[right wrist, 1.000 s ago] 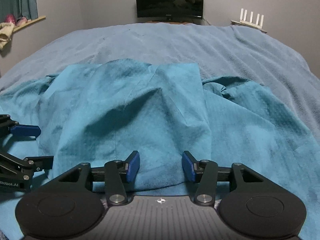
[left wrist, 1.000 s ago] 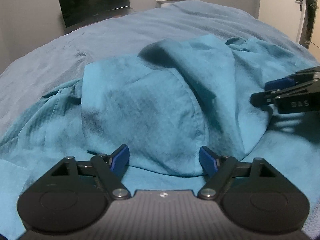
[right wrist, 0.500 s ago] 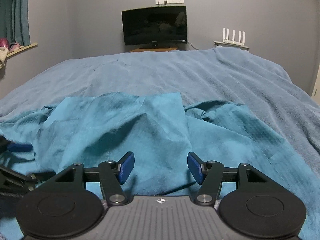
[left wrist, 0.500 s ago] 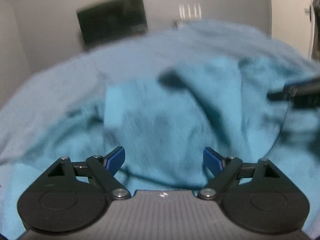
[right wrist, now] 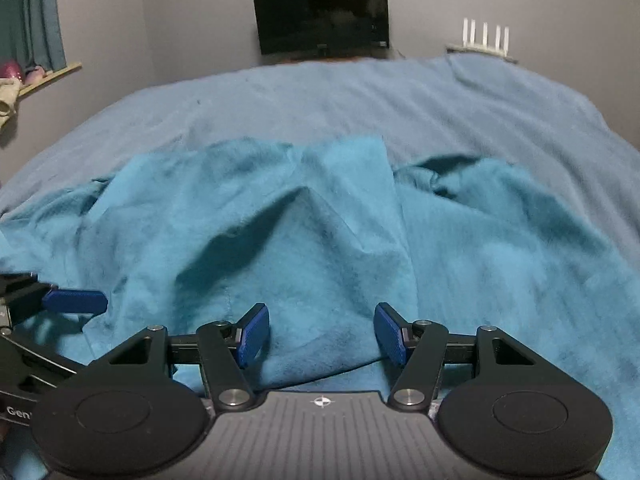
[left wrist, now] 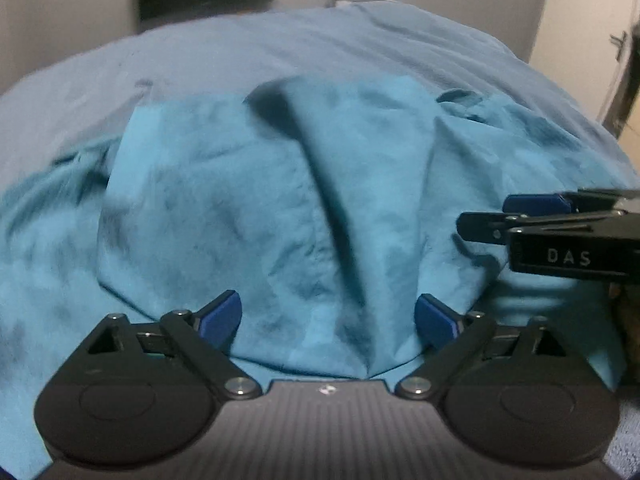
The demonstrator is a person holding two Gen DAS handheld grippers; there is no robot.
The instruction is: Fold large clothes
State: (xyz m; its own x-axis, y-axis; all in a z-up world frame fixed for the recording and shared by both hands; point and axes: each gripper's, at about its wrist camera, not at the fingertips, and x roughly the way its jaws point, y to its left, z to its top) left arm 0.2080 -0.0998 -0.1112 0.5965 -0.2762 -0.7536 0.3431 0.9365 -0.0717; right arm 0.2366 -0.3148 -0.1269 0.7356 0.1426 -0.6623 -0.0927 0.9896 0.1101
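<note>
A large teal garment (left wrist: 224, 208) lies rumpled on the bed, with a folded flap raised into a ridge (right wrist: 312, 200) down its middle. My left gripper (left wrist: 329, 314) hovers at the flap's near edge; its jaws are opening, the cloth lies between them and the pads do not press on it. My right gripper (right wrist: 322, 332) stands open over the same near edge, with cloth between its blue pads (right wrist: 254, 332) but no grip. Each gripper shows in the other's view: the right gripper (left wrist: 520, 216) at the right edge, the left gripper (right wrist: 74, 300) at the left edge.
The grey-blue bedspread (right wrist: 360, 100) stretches far beyond the garment. Against the back wall stand a dark monitor (right wrist: 320, 20) and a white router (right wrist: 484, 38). A curtain and sill (right wrist: 36, 40) are at the left, and a door (left wrist: 620, 40) at the right.
The left jaws have spread wider and that view has swung and rolled a little. The right jaws have also widened. The flap has stayed where it lay.
</note>
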